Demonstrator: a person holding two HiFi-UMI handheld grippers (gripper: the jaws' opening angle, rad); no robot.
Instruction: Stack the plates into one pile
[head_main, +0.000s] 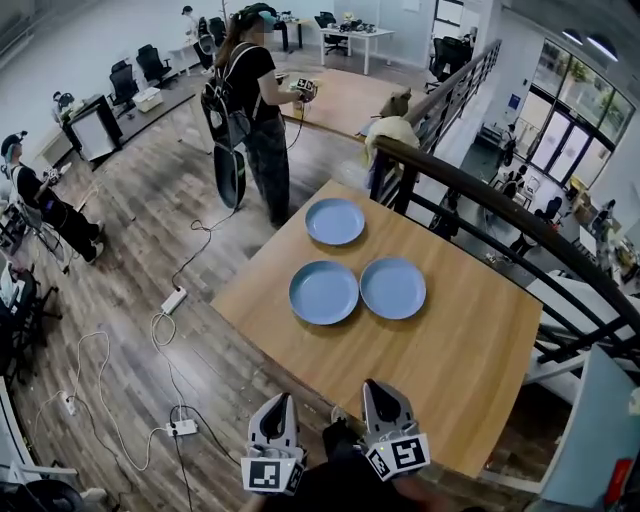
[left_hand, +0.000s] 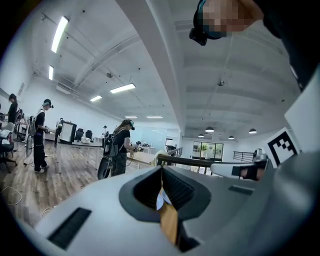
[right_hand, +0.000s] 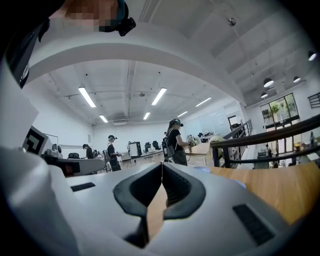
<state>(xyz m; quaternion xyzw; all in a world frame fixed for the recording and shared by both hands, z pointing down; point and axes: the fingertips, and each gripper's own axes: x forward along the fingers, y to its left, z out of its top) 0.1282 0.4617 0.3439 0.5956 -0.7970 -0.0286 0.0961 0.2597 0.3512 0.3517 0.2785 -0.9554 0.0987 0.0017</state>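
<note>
At the far left of the head view a seated person (head_main: 40, 205) sits by the wall. Cables and a power strip (head_main: 173, 300) lie on the wooden floor beside them. A standing person with a backpack (head_main: 255, 110) is at upper centre, just beyond the far corner of the table (head_main: 470, 370).

Three blue plates lie flat on the table, each apart from the others and none stacked:
- The left front plate (head_main: 324, 292) and the right front plate (head_main: 393, 287) lie side by side near the middle of the frame.
- The far plate (head_main: 335, 221) lies above them, close to the table's far corner.

Both grippers are low in the frame, well short of the plates.
- **Left gripper:** The left gripper (head_main: 281, 400) is at bottom centre, in front of the table's near edge. In the left gripper view (left_hand: 161, 170) its fingers (left_hand: 177, 187) are pressed together with nothing between them.
- **Right gripper:** The right gripper (head_main: 375, 386) is just to its right, with its tips about at the table's edge. In the right gripper view (right_hand: 162, 165) its fingers (right_hand: 177, 187) likewise meet and hold nothing.

A dark railing (head_main: 500, 205) runs along the right side behind the table.
</note>
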